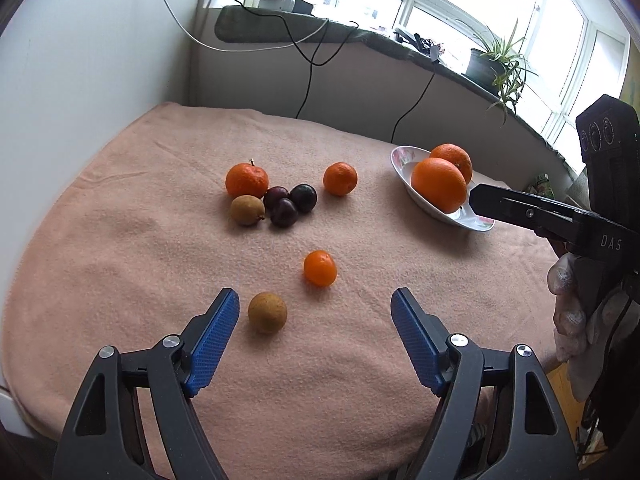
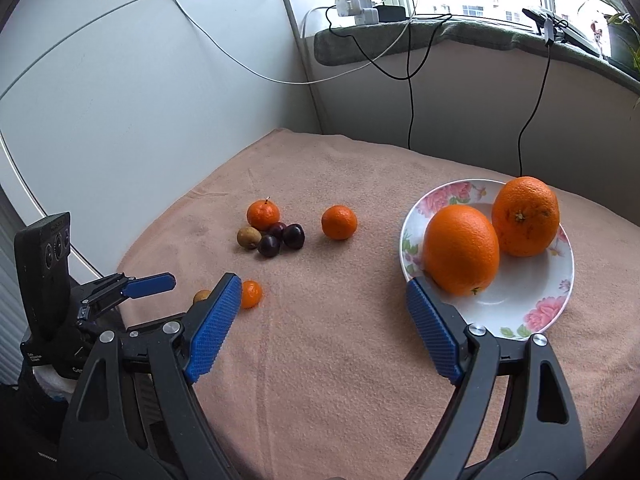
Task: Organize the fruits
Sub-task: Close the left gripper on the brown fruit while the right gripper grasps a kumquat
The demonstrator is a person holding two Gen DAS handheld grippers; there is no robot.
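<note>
Left gripper (image 1: 315,306) spread wide, holding nothing, low centre of frame over the pink blanket (image 1: 160,240), brown fruit (image 1: 267,312) just inside its left finger. Right gripper (image 2: 324,300) also released, right finger tip at the plate (image 2: 548,312) rim. Two oranges (image 2: 461,250) on that plate at right. Remaining fruit pile (image 1: 272,200) mid-frame, bare blanket all round.

Left gripper (image 1: 315,306) jaws spread wide, empty — right gripper (image 2: 324,290) likewise, both low, pointing forward.
</note>
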